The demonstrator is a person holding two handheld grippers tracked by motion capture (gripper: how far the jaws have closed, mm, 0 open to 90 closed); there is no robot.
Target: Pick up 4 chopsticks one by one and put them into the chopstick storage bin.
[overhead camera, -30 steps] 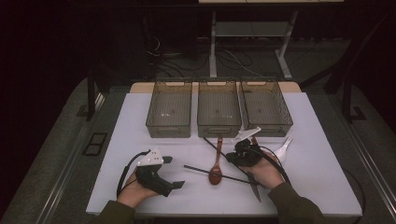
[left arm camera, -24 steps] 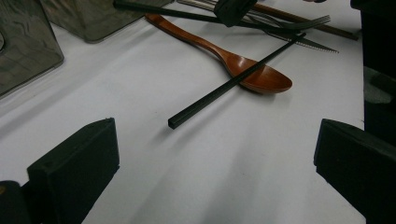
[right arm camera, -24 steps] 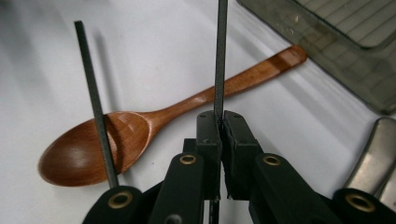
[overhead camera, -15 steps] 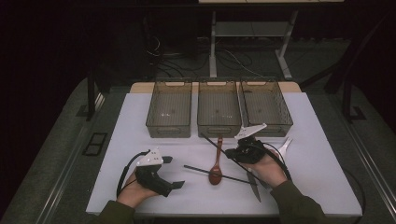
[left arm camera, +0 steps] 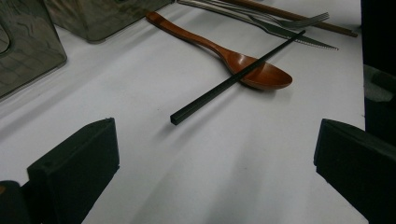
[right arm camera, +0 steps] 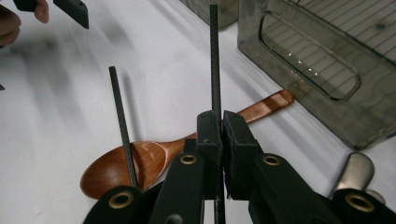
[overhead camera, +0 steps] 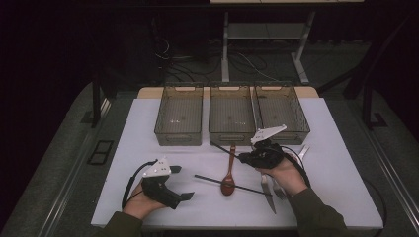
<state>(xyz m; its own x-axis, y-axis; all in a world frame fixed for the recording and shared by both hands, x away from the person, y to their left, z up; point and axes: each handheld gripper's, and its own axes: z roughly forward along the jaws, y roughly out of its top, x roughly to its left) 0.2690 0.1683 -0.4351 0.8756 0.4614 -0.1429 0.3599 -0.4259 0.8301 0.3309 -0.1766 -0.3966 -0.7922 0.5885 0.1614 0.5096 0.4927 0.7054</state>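
We pick up at the bottom of the high view, where the left gripper [overhead camera: 184,196] sits low and left of centre on the white table [overhead camera: 341,192], held in the person's left hand [overhead camera: 140,205]. In the left gripper view its black jaws stand wide apart at the bottom corners, bare table between them, nothing held.

Just right of it we see a black chopstick [overhead camera: 228,183] lying flat, slanting across the bowl of a brown wooden spoon [overhead camera: 229,173]. In the left gripper view that chopstick [left arm camera: 233,79] rests right on the spoon's bowl [left arm camera: 261,74], with a fork [left arm camera: 280,21] and a serrated knife [left arm camera: 299,39] beyond it at the upper right.

To the right of centre in the high view, the right gripper [overhead camera: 243,158] is clamped on a second black chopstick [overhead camera: 222,148]. We see it clearly in the right gripper view: the jaws are pressed together on the stick [right arm camera: 214,60], which runs straight up the middle of the frame, above the spoon [right arm camera: 140,163].

Farther up the high view, three clear mesh-bottomed bins [overhead camera: 179,136] stand in a row across the table's middle.
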